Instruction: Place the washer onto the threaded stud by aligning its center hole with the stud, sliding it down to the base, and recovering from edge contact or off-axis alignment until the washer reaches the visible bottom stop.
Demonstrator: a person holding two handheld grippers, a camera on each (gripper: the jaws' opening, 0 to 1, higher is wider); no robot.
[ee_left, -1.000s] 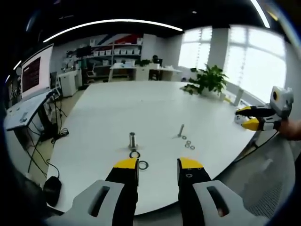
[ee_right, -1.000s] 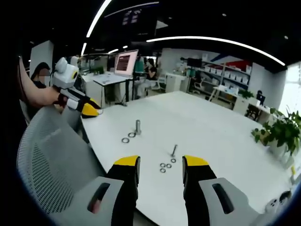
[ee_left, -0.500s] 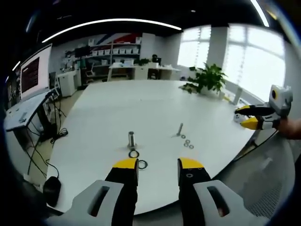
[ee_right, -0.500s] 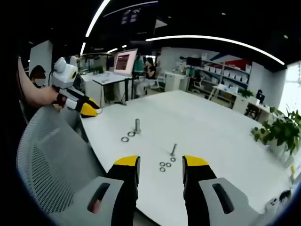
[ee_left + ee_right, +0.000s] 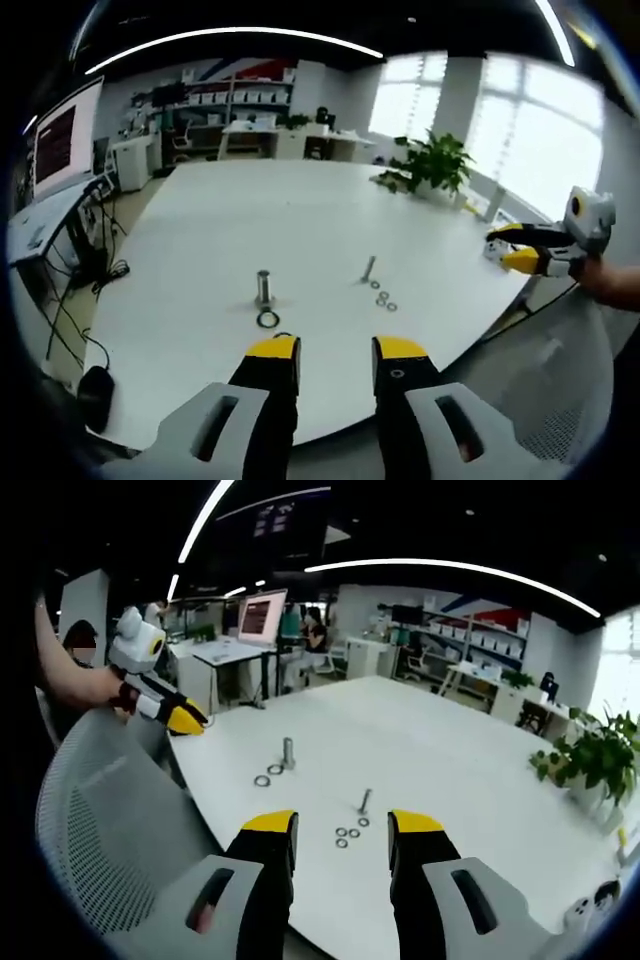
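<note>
Hovering over the near edge of the white desk (image 5: 300, 220), the left gripper (image 5: 335, 352) has its jaws spread with nothing between them; the right gripper (image 5: 341, 827) likewise rides with jaws apart and empty, so no washer is picked yet. Two studs stand upright: a thick stud (image 5: 264, 287) and a thin stud (image 5: 369, 268), set well apart, probably so each hand has its own station. Washer count: right gripper view gives two large washers (image 5: 268, 775) lying flat just beside the thick stud, and three small washers (image 5: 349, 834) clustered near the thin stud's foot. In the left gripper view one large washer is partly behind the jaw tip. All five lie loose on the desk, none threaded. A mesh chair (image 5: 110, 820) sits by the desk edge.
</note>
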